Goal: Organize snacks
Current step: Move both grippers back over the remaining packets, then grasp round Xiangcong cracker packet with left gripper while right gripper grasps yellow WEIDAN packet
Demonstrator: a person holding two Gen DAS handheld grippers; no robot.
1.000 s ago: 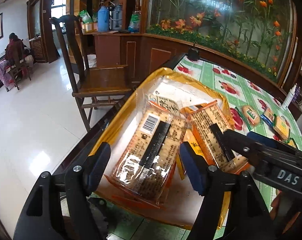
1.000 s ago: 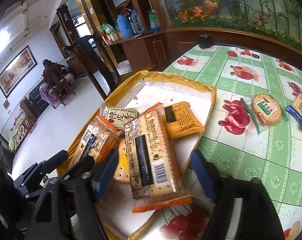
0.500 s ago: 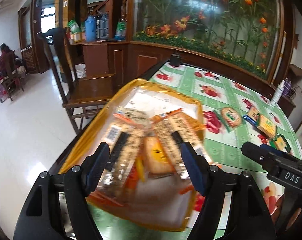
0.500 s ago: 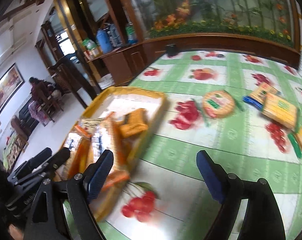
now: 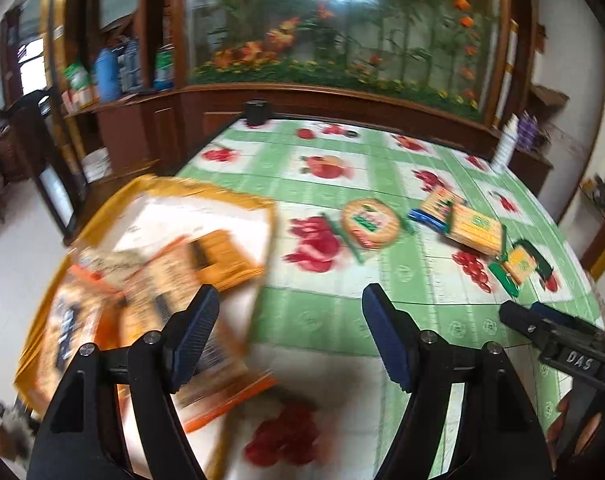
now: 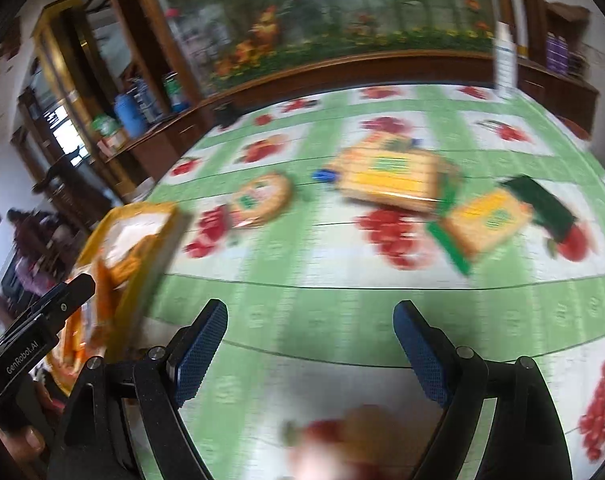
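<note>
A yellow tray [image 5: 206, 192] at the table's left holds several orange cracker packs [image 5: 222, 256]; the tray [image 6: 158, 216] shows again at the left of the right wrist view. Loose on the fruit-print tablecloth lie a round biscuit pack [image 5: 369, 222] [image 6: 262, 199], a large yellow cracker pack [image 5: 476, 228] [image 6: 388, 176] and a small green-edged pack [image 5: 520, 266] [image 6: 488, 218]. My left gripper [image 5: 290, 320] is open over the cloth beside the tray, nothing between its fingers. My right gripper [image 6: 310, 336] is open above bare cloth, short of the loose packs.
A dark wooden cabinet with a flower-painted glass panel [image 5: 342, 32] runs behind the table. A white bottle [image 5: 504, 146] stands at the far right edge. A wooden chair [image 5: 50, 160] and white floor lie left of the table. A seated person [image 6: 34, 236] is far off.
Both grippers swung right, away from the tray toward the loose packs. The right gripper's jaws stand wider than a second ago, and the pack that lay between them stayed in the tray.
</note>
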